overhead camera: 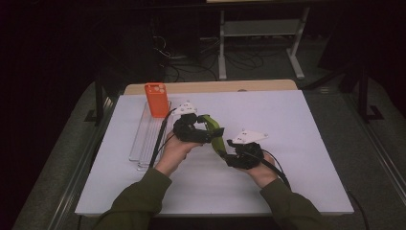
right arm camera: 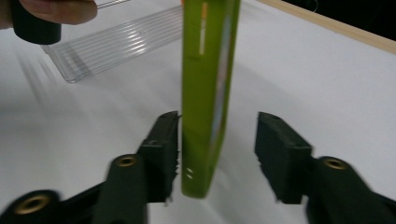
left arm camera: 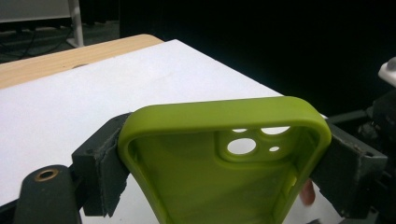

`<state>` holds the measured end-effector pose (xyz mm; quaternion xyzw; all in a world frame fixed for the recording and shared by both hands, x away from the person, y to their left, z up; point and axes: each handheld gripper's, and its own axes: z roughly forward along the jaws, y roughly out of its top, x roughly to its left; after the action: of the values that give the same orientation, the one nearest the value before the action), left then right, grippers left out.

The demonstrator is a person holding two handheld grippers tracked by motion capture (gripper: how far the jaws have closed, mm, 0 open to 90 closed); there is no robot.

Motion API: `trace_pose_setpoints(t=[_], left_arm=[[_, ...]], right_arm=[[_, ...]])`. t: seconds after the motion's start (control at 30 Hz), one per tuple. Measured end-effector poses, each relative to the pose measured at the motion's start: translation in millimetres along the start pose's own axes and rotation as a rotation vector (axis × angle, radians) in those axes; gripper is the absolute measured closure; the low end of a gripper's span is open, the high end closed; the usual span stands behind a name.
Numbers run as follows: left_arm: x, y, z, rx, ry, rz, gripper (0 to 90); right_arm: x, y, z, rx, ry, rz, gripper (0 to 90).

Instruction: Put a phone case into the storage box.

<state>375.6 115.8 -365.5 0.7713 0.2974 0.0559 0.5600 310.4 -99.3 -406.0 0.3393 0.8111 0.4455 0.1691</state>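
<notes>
Green phone case between right hand-held gripper.

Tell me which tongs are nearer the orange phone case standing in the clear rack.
Left. The left tongs are just right of and below the orange phone case in the clear rack, clamped on the green case. The right tongs sit farther right, toward the person.

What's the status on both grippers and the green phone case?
Left gripper shut on the green phone case, camera end. Right gripper open, one pad beside the case, the other apart. Orange case stands in the clear rack, off to the side.
</notes>
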Motion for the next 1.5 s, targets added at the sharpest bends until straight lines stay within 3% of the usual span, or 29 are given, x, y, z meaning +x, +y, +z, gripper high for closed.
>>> trace_pose_setpoints(t=[0.33, 0.5, 0.7, 1.17, 1.5], left_arm=[[6.0, 2.9, -9.9, 0.004, 0.034, 0.038, 15.0], [7.8, 2.0, -12.9, 0.006, 0.029, 0.037, 15.0], [7.3, 2.9, -14.9, 0.005, 0.033, 0.044, 15.0], [4.0, 3.9, -15.7, 0.014, 0.036, 0.063, 15.0], [5.5, 6.2, -18.4, 0.018, 0.043, 0.074, 15.0]], right_arm=[[-11.5, -2.0, -0.6, 0.042, 0.040, 0.023, 15.1], [-15.1, -4.0, 2.8, 0.057, 0.029, 0.001, 2.2], [-21.0, -9.0, -7.5, 0.077, 0.010, 0.007, 1.0], [-31.8, -52.6, -46.2, 0.088, -0.037, 0.041, 1.0], [-33.5, -67.0, -45.9, 0.106, -0.031, 0.045, 1.0]])
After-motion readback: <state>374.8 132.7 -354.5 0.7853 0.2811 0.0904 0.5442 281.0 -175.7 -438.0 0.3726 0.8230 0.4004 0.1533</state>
